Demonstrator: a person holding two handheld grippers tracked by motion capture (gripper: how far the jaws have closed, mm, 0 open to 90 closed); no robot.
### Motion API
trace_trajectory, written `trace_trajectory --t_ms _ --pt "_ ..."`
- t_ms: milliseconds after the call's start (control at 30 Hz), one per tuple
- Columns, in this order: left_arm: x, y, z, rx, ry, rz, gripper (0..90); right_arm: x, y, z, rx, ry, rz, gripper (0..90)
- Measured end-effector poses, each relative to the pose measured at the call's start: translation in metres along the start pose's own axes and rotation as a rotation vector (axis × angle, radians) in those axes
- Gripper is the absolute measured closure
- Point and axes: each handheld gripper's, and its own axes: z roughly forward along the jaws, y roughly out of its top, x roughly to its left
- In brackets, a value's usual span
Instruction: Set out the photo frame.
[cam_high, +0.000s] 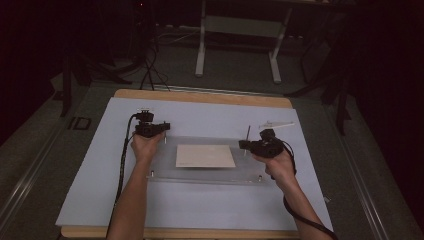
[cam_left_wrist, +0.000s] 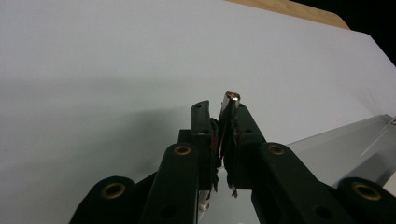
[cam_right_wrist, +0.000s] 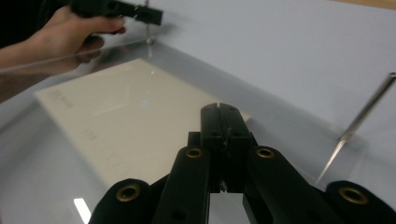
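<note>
My left gripper (cam_left_wrist: 223, 140) clamps a metal pin (cam_left_wrist: 230, 100) at the clear acrylic plate's (cam_high: 165, 172) corner; my right gripper (cam_right_wrist: 223, 116) (jaws pressed together, empty) hangs over the beige card (cam_right_wrist: 121, 116).

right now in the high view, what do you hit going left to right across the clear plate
left gripper shut on a metal pin → beige sheet under the clear plate → upright metal rod → right gripper, jaws shut on nothing

Clear glossy plastic plate (cam_high: 210, 172); matt cream card (cam_high: 205, 156); shiny, probably metal, pin (cam_left_wrist: 230, 103).
</note>
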Motion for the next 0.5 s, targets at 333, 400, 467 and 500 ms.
trace_trajectory --t_ms 333,400,467,500 --pt "0.000 0.000 0.001 0.001 0.000 -0.007 82.8 0.048 -0.008 -0.013 -0.013 0.067 -0.106 90.0" --pt "0.000 0.000 0.001 0.002 0.000 -0.012 82.7 0.061 -0.012 -0.016 -0.018 0.080 -0.138 90.0" --pt "0.000 0.000 0.001 0.002 -0.002 -0.014 82.7 0.068 -0.014 -0.018 -0.025 0.092 -0.158 90.0" --pt "0.000 0.000 0.001 0.002 -0.002 -0.014 82.7 0.068 -0.014 -0.018 -0.025 0.092 -0.158 90.0"
